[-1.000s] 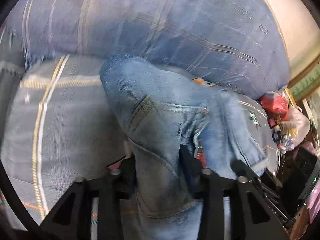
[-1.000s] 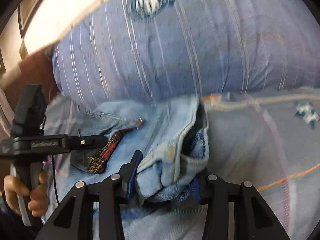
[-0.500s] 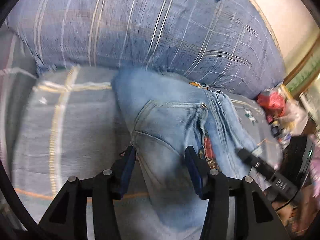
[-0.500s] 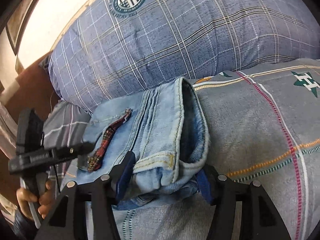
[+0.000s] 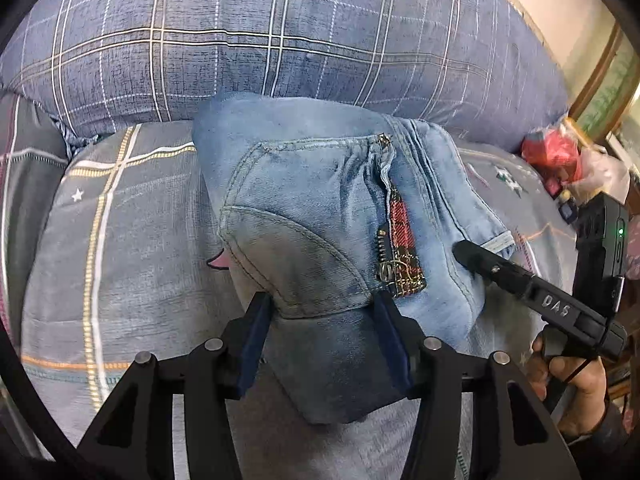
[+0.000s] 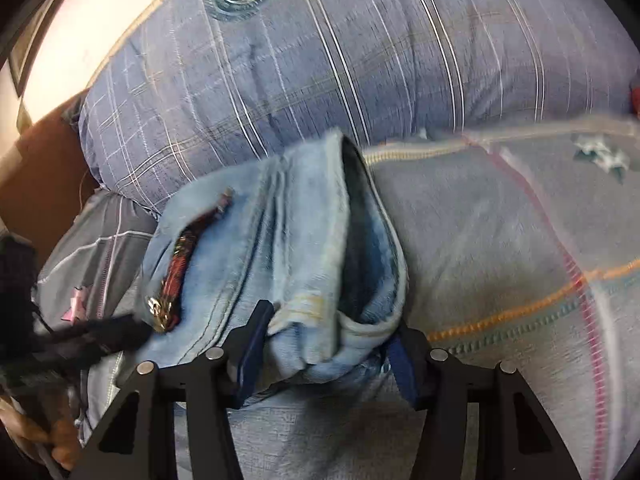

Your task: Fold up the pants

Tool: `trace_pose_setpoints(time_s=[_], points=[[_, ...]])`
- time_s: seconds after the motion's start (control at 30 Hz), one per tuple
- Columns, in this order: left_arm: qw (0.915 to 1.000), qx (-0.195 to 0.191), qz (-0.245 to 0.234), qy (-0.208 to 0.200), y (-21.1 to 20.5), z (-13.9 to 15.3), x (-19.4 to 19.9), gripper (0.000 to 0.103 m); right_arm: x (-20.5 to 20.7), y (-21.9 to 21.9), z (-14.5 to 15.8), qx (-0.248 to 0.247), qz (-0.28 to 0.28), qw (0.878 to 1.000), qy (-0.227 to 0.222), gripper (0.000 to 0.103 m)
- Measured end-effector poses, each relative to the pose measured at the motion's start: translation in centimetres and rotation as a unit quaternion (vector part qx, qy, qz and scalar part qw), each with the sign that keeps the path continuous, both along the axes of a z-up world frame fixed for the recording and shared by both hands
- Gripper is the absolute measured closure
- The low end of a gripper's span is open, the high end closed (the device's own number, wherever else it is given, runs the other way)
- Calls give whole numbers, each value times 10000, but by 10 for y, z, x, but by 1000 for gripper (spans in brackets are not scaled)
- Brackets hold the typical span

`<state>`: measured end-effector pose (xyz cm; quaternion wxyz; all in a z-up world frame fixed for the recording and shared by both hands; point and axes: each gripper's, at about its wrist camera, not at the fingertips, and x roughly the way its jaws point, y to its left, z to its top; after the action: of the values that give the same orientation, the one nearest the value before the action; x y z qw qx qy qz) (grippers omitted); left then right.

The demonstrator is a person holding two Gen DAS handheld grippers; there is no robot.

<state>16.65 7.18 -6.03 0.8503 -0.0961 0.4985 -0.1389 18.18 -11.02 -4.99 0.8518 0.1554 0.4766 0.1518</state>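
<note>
Straddling the nearest fold of the jeans (image 5: 320, 216), the left gripper (image 5: 324, 344) has its two blue-padded fingers (image 5: 256, 344) either side of a dark, doubled edge of denim; its jaws are opening, the cloth lies between them, and whether the pads touch the fabric cannot be told from this view. In the right wrist view the right gripper (image 6: 324, 348) frames the bunched waistband end of the same jeans (image 6: 280, 264), with cloth between its fingers (image 6: 252, 340); those jaws are closing, and the left pad looks to be against the denim while the far pad is partly hidden by the fold. The pants lie as a compact folded bundle on a grey checked bedspread (image 5: 120, 248), a pocket with a zipper (image 5: 384, 252) and a red tartan trim (image 5: 404, 240) facing up. Just beside the bundle in the left view, the right gripper's black finger (image 5: 480, 264) rests at the light hem, and a hand (image 5: 576, 388) grips that tool's handle at the lower right. Behind the jeans, touching their far edge, sits a large blue plaid pillow (image 5: 280, 40). Farther off to the right are a red bag (image 5: 556, 152) and some clutter too small to make out, under a pale wall (image 5: 560, 12).
</note>
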Motion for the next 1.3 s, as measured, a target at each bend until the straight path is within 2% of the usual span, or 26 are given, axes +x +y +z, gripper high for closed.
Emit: trace_pose_setpoints(time_s=[0.03,0.23,0.43,0.5,0.63,0.77,0.83,0.9,0.93,1.0,1.23,1.3], points=[[10000,-27,-10,33,1,1,1,47,0,-6,-1,208,-95,9997,24,45],[10000,-1,0,21,5,3,-1,47,-3,-15,16,354,-267,9990,91,40],[10000,2,34,48,5,4,-3,47,-11,-15,63,-303,-557,9964,-567,38],[10000,24,30,41,5,4,-3,47,-7,-13,78,-272,-486,9956,-750,38],[10000,27,25,39,4,5,-3,47,0,2,90,-93,-109,9964,-835,38],[10000,24,21,40,3,5,-2,47,10,21,73,-75,197,9978,-631,38],[10000,12,-9,35,3,5,-2,46,16,27,47,-188,267,9990,-299,38],[10000,81,-20,5,1,4,0,46,20,23,15,-304,176,9994,41,43],[9999,105,-30,-4,1,4,0,46,17,22,12,-376,186,9990,-146,49],[10000,83,-24,8,2,4,1,45,13,27,12,-623,295,9971,-330,49],[9999,146,-4,-29,1,4,0,44,18,27,14,-683,488,9961,-257,48],[9999,138,6,-27,2,4,0,44,14,23,24,-587,395,9971,-270,48]])
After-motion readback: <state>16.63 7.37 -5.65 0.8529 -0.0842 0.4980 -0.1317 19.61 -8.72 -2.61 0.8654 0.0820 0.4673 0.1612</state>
